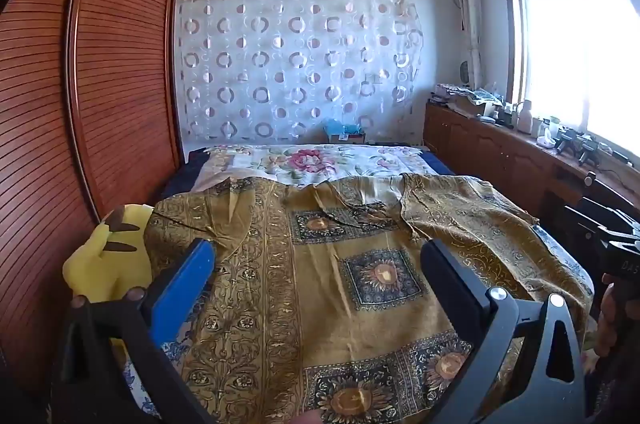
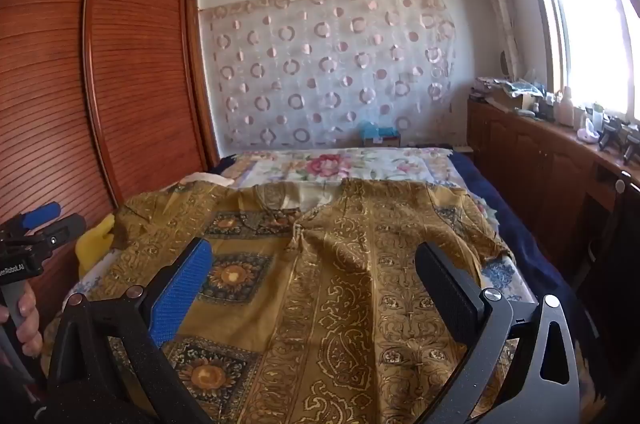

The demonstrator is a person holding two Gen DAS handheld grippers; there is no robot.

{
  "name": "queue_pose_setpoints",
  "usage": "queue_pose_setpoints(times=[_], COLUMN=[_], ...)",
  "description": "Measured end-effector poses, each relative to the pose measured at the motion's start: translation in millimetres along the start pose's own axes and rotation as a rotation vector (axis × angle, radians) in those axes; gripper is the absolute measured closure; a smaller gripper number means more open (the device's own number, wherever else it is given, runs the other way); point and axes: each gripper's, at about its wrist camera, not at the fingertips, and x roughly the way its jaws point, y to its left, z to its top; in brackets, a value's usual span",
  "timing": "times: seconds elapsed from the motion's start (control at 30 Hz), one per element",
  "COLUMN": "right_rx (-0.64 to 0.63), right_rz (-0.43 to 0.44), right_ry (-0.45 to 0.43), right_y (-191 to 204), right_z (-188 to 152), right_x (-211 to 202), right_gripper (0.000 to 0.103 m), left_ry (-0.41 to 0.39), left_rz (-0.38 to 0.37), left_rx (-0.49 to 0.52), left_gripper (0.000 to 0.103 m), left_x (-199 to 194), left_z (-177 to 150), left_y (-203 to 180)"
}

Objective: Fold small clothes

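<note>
A gold patterned garment (image 1: 360, 264) lies spread flat across the near half of the bed (image 2: 540, 252), its collar toward the far end and its sleeves reaching toward both side edges. The left tool (image 1: 320, 260) hovers above the garment's near part with its jaws wide and nothing between them — the right tool (image 2: 314, 264) does the same, jaws wide and empty. A yellow plush toy (image 1: 108, 264) sits at the bed's left edge, just beside the garment's sleeve. A floral bedsheet (image 1: 320, 160) covers the bed's far end.
</note>
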Motion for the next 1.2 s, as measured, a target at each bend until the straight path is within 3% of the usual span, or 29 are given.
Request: queue_pose_setpoints(times=[0.17,1.2], right_rx=[-0.002,-0.010], right_rz=[0.001,0.001], right_ry=[-0.006,-0.014], right_y=[1,3], right_z=[0,0], right_x=[1,0], right_gripper=[0.000,0.000], left_ry=[-0.027,-0.016], left_rz=[0.001,0.014], left_rx=[0.010,0.011], left_gripper=[0.000,0.000], left_x=[-8,-2], left_z=[-2,0], left_y=[1,6])
